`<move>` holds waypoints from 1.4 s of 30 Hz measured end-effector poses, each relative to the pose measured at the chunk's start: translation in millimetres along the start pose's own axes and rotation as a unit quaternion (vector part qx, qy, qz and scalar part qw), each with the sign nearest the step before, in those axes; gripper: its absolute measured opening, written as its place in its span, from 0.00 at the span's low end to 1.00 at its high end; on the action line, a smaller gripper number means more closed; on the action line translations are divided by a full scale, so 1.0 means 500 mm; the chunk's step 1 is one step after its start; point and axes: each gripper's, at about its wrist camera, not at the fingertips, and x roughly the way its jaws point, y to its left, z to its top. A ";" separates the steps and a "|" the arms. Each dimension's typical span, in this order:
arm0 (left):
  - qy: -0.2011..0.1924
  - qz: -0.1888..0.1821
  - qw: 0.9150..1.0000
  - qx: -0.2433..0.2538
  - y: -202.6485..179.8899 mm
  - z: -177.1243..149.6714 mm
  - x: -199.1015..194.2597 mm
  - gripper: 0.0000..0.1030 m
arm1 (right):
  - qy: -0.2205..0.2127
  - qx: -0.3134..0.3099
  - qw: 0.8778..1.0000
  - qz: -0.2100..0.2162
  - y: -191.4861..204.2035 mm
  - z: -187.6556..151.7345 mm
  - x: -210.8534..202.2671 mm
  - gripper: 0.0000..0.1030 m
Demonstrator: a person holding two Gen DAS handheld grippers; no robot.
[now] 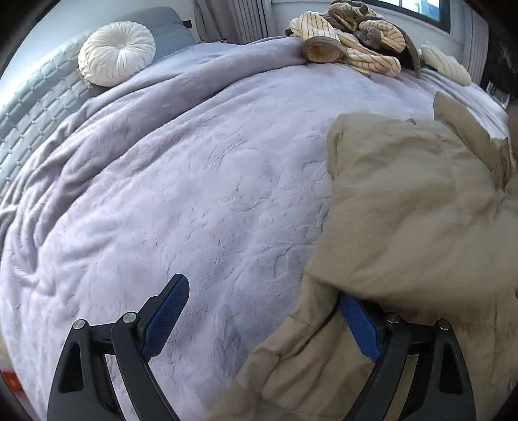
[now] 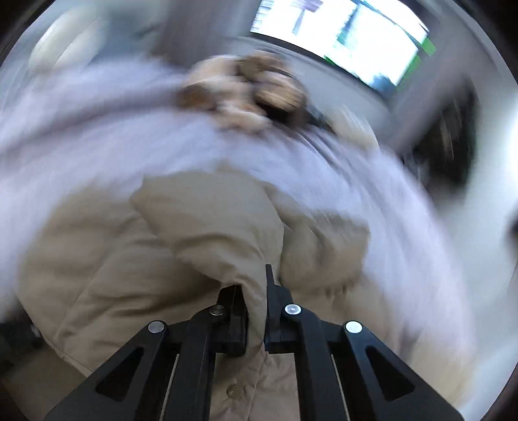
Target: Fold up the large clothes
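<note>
right now the beige padded jacket (image 1: 411, 207) lies bunched on the right side of a bed covered by a lilac blanket (image 1: 194, 181). seen from the left wrist, the left gripper (image 1: 264, 311) has its 2 blue-padded fingers (image 1: 165, 319) spread wide; the left one hangs over bare blanket, while the right one is partly tucked under a fold of the jacket, which drapes over its tip. nothing is pinched between them.

from the right wrist the view is heavily smeared, yet the right gripper (image 2: 255, 291) is clear enough: its 2 black fingers (image 2: 275, 311) are pressed nearly together with a fold of the jacket (image 2: 207, 226) caught between them, the cloth rising from the pinch into a puffy ridge. a round snap button (image 2: 235, 392) shows on the fabric just below the fingers.

farther back on the bed, a heap of cream striped clothes with brown lining (image 1: 349, 42) sits near the far edge, well apart from the jacket. a round white pleated cushion (image 1: 116, 53) rests at the far left corner against a grey quilted headboard (image 1: 35, 107). a window (image 2: 340, 42) glows behind the bed, with grey curtains (image 1: 246, 19) beside it.
</note>
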 end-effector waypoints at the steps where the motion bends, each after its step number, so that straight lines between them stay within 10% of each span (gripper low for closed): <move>1: -0.002 -0.002 1.000 0.004 0.001 0.001 -0.001 0.89 | 0.014 0.054 0.998 0.017 -0.047 -0.008 0.006 0.06; 6: 0.005 -0.015 0.999 0.028 -0.003 0.002 -0.002 0.89 | 0.120 0.259 0.952 0.111 -0.213 -0.121 0.084 0.11; 12: 0.045 -0.124 0.988 0.082 0.045 0.000 -0.055 0.89 | 0.143 0.393 0.889 0.187 -0.266 -0.213 0.091 0.43; 22: 0.113 -0.272 0.955 -0.035 0.025 0.189 0.064 0.89 | 0.135 0.400 0.882 0.209 -0.282 -0.225 0.070 0.53; 26: 0.156 -0.286 0.945 -0.026 -0.019 0.195 0.120 0.26 | 0.125 0.417 0.879 0.194 -0.302 -0.223 0.070 0.53; 30: 0.130 -0.275 0.952 0.025 -0.016 0.201 0.105 0.16 | 0.137 0.442 0.864 0.198 -0.308 -0.226 0.088 0.11; 42: 0.069 -0.138 0.987 0.046 0.032 0.215 0.070 0.17 | 0.167 0.398 0.887 0.168 -0.264 -0.234 0.084 0.15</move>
